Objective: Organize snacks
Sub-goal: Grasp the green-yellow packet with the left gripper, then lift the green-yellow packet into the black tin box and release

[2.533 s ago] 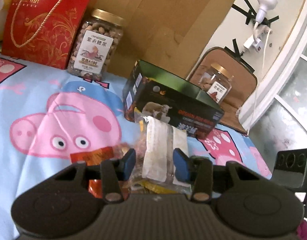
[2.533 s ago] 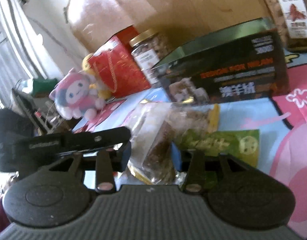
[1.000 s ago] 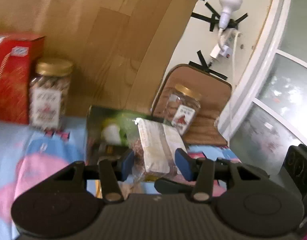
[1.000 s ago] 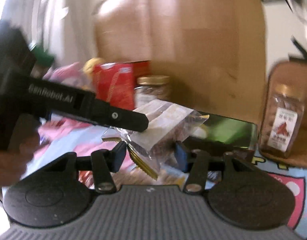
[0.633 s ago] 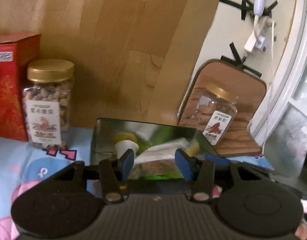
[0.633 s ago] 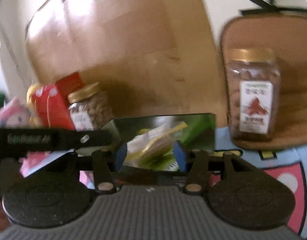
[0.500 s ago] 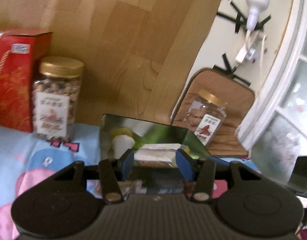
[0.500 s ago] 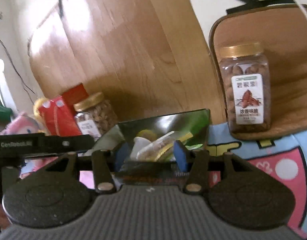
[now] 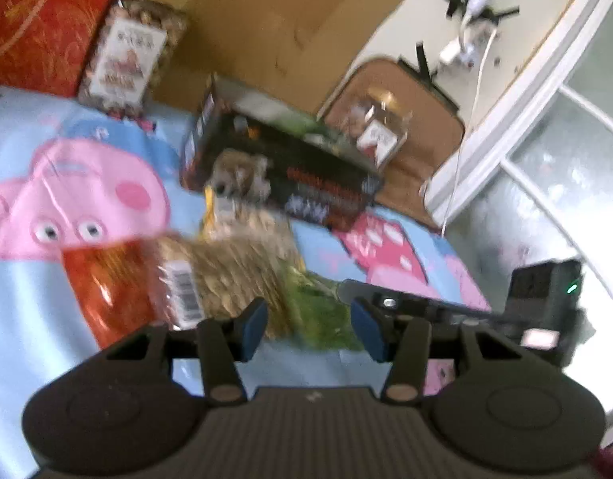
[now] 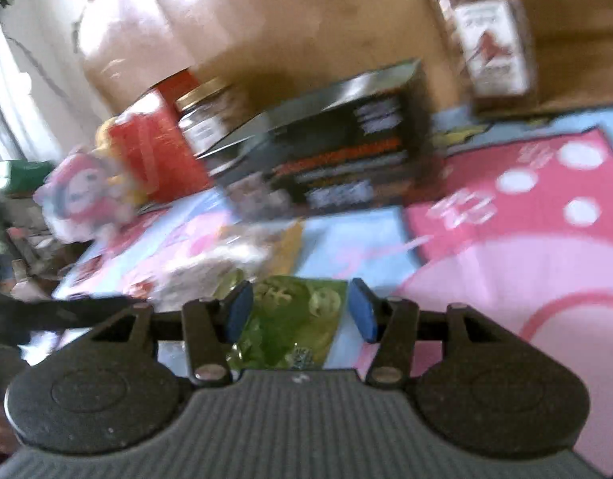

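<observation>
1. Left hand-held gripper (image 9: 312,325) hovers over the cartoon-pig blanket (image 9: 46,263) with its blue pads spread apart and nothing between them.
2. Right hand-held gripper (image 10: 298,315) is likewise spread wide and empty, directly above a green snack packet (image 10: 294,319) lying flat on the blanket.
3. From the left wrist view, an oat-coloured snack bag (image 9: 234,255) lies at 11 o'clock of the pads, touching an orange packet (image 9: 106,279) at 9 o'clock.
4. At 12 o'clock, farther back, sits the open dark box (image 9: 274,167).
5. A gold-lidded nut jar (image 9: 134,48) and a red gift bag (image 9: 34,16) stand at 10 o'clock; a second jar (image 10: 486,36) stands at 1 o'clock.
</observation>
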`<control>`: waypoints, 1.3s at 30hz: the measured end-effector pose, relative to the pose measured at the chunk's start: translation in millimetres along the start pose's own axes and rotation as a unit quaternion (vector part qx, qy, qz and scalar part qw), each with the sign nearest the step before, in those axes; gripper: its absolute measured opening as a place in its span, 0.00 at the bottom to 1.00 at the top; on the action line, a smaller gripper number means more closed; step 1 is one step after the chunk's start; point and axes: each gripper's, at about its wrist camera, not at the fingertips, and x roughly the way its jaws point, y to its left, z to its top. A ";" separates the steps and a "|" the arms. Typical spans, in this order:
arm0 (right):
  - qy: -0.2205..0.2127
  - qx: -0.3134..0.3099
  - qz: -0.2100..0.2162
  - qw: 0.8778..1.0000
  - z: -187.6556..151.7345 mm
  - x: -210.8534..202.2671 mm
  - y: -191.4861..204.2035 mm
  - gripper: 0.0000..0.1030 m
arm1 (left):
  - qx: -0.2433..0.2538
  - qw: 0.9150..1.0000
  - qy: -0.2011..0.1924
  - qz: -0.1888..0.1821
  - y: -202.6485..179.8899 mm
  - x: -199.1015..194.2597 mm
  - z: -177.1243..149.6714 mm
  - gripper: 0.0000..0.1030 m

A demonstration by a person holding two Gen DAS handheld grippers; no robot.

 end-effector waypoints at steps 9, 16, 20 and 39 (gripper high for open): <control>0.007 -0.061 0.047 0.997 -16.7 -25.8 25.7 0.49 | -0.042 0.999 -0.011 0.007 16.0 -23.8 -15.6 0.46; 0.030 -0.071 0.058 0.995 -14.6 -9.1 20.0 0.58 | -0.044 0.999 -0.003 0.015 14.8 -26.8 -23.0 0.50; 0.035 -0.102 0.049 0.993 -26.8 -12.8 31.1 0.63 | -0.046 0.999 0.008 0.006 14.3 -16.3 -19.0 0.50; -0.051 -0.321 -0.033 0.945 -63.6 -13.9 97.0 0.45 | -0.044 0.999 -0.002 -0.032 -6.5 -12.8 -1.6 0.16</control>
